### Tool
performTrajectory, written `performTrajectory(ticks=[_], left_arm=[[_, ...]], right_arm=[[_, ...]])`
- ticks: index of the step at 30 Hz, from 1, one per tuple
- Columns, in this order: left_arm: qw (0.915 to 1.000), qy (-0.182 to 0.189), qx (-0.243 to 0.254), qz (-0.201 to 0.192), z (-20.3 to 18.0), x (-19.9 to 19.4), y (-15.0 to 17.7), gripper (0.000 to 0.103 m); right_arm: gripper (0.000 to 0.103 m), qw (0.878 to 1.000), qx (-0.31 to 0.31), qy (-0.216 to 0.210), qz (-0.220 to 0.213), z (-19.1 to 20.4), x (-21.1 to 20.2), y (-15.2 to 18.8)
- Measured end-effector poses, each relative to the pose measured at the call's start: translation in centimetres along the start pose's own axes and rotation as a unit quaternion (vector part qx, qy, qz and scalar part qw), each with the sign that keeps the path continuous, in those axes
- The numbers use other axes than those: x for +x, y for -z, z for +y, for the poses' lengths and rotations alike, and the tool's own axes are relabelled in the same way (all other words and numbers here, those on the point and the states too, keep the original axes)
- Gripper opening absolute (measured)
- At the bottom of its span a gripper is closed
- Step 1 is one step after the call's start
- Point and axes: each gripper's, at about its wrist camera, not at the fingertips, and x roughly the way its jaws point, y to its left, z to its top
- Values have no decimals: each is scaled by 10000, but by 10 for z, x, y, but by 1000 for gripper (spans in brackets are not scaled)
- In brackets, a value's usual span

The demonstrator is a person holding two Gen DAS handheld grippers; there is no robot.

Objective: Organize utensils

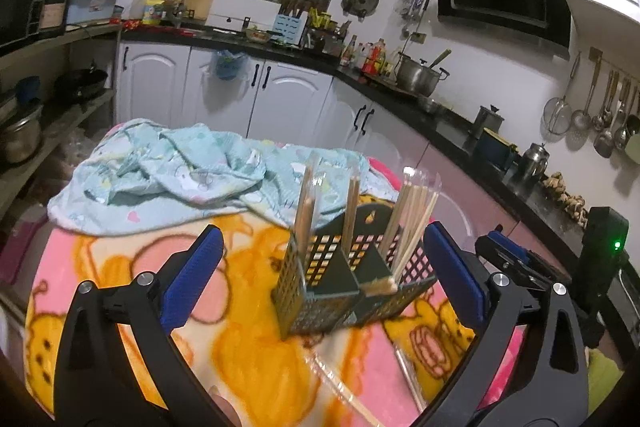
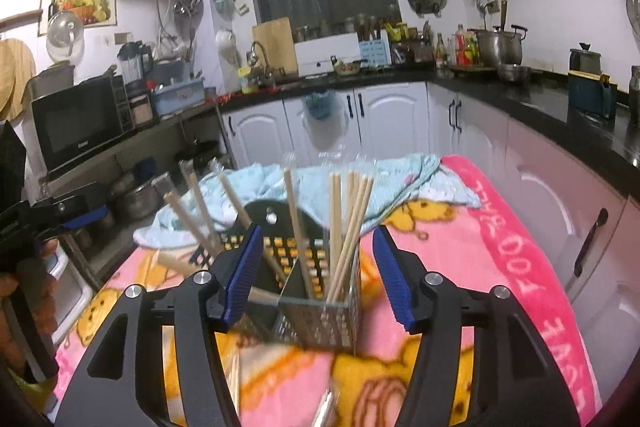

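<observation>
At the centre of both wrist views stands the utensil caddy [image 1: 352,279], a dark perforated-metal box with a solid divider and an arched back plate, resting on a soft blanket [image 1: 248,355] printed with yellow bears on pink. We see pale wooden chopsticks [image 2: 348,227] standing upright and fanned in its compartments, some in clear wrappers.

The left gripper [image 1: 324,279] has its blue ribbed fingers [image 1: 192,275] spread wide, with nothing between them but the caddy further ahead. The right gripper [image 2: 316,275] has its fingers partly apart, flanking the caddy's near side without visibly pressing on it; neither holds anything.

Our main worry is the footing: we judge the plush, yielding blanket a poor base for a tall, light caddy, so a sideways nudge from a finger could tip it and spill the sticks. The leaning chopsticks could also catch on a finger. More wrapped sticks [image 1: 340,387] lie loose on the blanket at lower centre of the left view, and their slick film may slip in a grasp. A crumpled light-blue cloth [image 1: 168,171] lies behind.
</observation>
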Motion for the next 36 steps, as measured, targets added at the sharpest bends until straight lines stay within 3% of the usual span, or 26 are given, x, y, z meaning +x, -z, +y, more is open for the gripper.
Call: performTrajectory(ticks=[17,36], left_arm=[[9989,-174,-173,401,16,-8,45,92],[9950,-134,160,978,-9,10,85,92]], right_arm=[[58,9969,-278,-128,726,22,-14,37],[58,9900,-477,-169,1313,28,-17,70]])
